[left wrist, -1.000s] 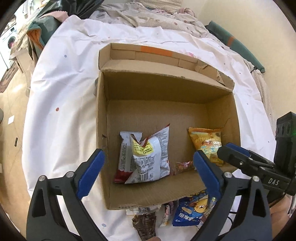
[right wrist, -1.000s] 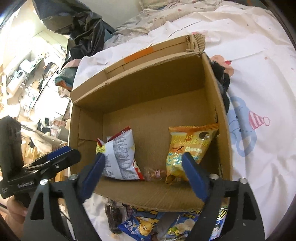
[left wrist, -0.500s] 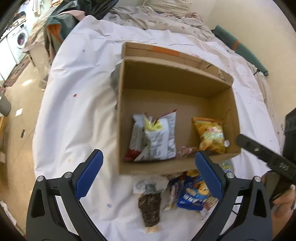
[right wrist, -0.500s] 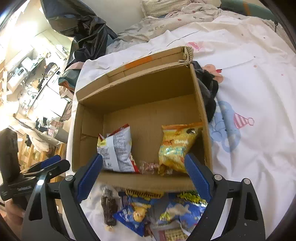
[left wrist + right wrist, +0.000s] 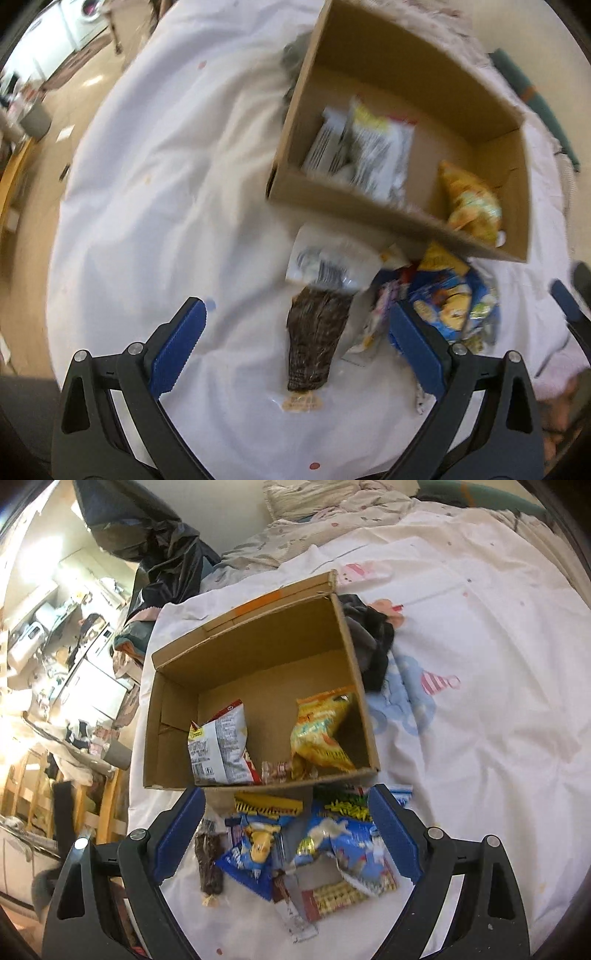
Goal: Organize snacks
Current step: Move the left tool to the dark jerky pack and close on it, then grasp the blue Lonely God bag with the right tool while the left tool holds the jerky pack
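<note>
Snacks lie in two groups, told here from the cardboard box (image 5: 258, 686) on the white bed sheet (image 5: 480, 701). Inside the box, a white packet (image 5: 218, 749) with fine black print and a yellow sticker leans toward its left wall; a yellow-orange bag (image 5: 321, 734) stands against its right wall, and a small clear wrapped sweet (image 5: 275, 770) lies between them at the near wall. None of this lettering can be read.

Just outside the box's near wall a loose pile rests on the sheet: a dark brown bar in clear wrap (image 5: 317, 332), a blue bag with a yellow cartoon figure (image 5: 251, 849), a second blue bag (image 5: 351, 845) and a red-and-yellow cracker pack (image 5: 332, 901). The left view is motion-blurred, so print there is lost too.

The left hand-held gripper (image 5: 295, 350) hangs over the brown bar with its blue pads spread wide, gripping nothing. The right hand-held gripper (image 5: 288, 838) is likewise released, its jaws wide apart above the blue bags.

Bare sheet spreads to the right of the box; a dark cloth (image 5: 373, 642) touches its right wall. Left of the box the bed edge drops to the floor.
</note>
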Motion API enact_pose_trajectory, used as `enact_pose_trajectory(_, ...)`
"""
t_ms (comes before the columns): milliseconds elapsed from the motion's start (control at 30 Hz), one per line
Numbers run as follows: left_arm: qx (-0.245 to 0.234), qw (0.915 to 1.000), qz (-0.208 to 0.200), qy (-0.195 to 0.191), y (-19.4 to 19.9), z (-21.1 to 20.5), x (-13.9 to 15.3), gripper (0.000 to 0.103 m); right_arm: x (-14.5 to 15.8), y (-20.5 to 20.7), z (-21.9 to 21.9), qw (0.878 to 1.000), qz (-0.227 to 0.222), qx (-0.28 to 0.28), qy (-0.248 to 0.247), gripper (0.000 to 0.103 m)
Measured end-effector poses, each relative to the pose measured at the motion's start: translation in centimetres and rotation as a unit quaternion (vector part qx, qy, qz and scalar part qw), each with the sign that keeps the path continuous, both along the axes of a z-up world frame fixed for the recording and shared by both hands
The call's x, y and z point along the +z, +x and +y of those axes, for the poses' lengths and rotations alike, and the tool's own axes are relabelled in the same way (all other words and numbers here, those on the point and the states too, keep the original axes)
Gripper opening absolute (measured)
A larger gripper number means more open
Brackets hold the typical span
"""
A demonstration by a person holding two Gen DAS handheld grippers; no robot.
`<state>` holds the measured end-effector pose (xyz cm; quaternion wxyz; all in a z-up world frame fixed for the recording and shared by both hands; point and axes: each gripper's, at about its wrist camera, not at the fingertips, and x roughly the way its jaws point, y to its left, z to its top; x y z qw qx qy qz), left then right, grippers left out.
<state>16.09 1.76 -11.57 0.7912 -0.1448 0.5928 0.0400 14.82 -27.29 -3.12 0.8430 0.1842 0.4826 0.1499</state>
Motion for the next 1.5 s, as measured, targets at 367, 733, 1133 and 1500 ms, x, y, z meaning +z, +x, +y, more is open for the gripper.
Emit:
enact_pose_trajectory(367,-0.022,0.9992,0.008,0.031,0.9,-2.6,-3.6,0.098,-0.9,-2.6,-3.7,0.999,0.011,-0.044,0.005,0.092)
enact_pose_trajectory(733,-0.022,0.9981,0.041,0.04,-0.5,-3.4,-5.4,0.097,-1.2,-2.3,-4.9,0.997,0.02,-0.062,0.029,0.092)
enact_pose_trajectory(1133,-0.046,0.997,0.043,0.044,-2.0,-3.7,-4.2,0.038,-3.1,-1.4,-4.0,0.996,0.066,-0.059,0.031,0.092)
enact_pose_trajectory(1500,-0.051,0.9976,0.04,0.026,-2.8,-2.5,-3.1,0.03,-8.9,1.9,-0.4,0.982,0.181,-0.055,-0.024,0.097)
